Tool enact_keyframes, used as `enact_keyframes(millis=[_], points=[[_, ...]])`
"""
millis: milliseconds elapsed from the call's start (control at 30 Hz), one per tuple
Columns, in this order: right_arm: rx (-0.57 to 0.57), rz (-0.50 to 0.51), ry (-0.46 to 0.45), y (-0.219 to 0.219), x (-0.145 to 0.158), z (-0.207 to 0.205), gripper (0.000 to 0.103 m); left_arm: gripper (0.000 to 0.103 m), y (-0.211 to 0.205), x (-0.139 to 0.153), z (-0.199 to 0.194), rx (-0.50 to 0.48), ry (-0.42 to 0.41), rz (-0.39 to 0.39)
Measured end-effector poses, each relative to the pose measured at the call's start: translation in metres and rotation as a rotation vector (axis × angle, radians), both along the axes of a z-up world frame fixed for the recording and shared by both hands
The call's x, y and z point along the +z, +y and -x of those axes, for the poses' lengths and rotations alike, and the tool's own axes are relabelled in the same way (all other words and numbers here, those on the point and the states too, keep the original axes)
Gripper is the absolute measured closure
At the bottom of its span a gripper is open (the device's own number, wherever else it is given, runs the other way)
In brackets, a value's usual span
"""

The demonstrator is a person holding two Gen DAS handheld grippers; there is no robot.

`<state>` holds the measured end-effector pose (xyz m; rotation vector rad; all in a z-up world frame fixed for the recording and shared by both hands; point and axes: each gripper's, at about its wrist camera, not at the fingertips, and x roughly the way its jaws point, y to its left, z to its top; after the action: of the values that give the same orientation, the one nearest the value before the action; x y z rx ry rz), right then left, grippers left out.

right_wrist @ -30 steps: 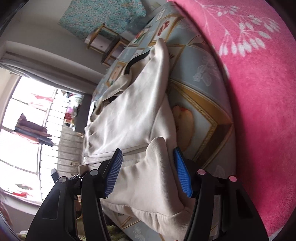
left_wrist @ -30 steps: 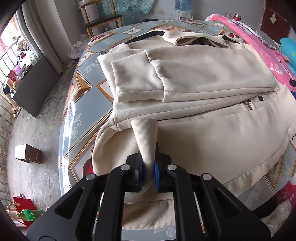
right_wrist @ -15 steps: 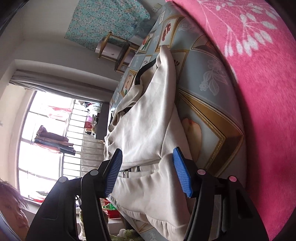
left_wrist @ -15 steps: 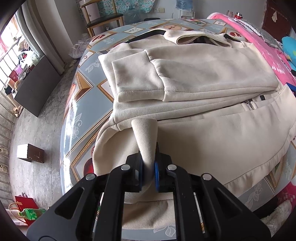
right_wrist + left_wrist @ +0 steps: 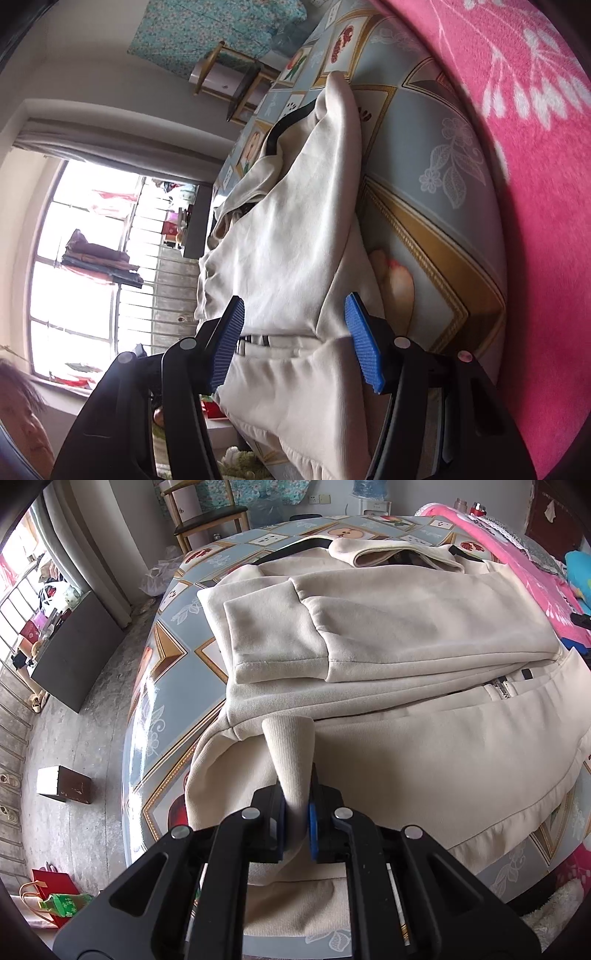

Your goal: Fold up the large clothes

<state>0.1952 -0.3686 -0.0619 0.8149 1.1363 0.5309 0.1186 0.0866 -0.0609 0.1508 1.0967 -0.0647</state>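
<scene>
A large cream jacket lies on the patterned table, one sleeve folded across its chest, its zipper near the right. My left gripper is shut on a pinched fold of the jacket's lower hem, which stands up between the blue pads. In the right wrist view the same jacket lies ahead. My right gripper is open, its blue pads on either side of the jacket's edge, not closed on it.
A pink blanket lies beside the table; it also shows in the left wrist view. A wooden chair stands at the far end. A dark cabinet, a brown box and a red bag are on the floor left.
My right gripper has tilted and shifted along the jacket's right edge, still open. My left gripper has stayed shut on the hem fold, almost unmoved.
</scene>
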Motion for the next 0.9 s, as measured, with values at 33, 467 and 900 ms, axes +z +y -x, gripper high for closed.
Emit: enact_keyframes(millis=[33,467,900], points=[[0.007,0.009,-0.003,0.000,0.002,0.004,0.047,0.094,0.000,0.000,0.000,-0.001,0.000,-0.001],[0.160,0.152,0.025,0.018,0.001,0.036,0.047,0.094,0.002,0.000,0.000,-0.006,-0.004,0.006],[0.228,0.923,-0.117,0.100,0.021,0.077,0.077,0.094,0.001,-0.001,-0.001,0.012,0.000,-0.001]])
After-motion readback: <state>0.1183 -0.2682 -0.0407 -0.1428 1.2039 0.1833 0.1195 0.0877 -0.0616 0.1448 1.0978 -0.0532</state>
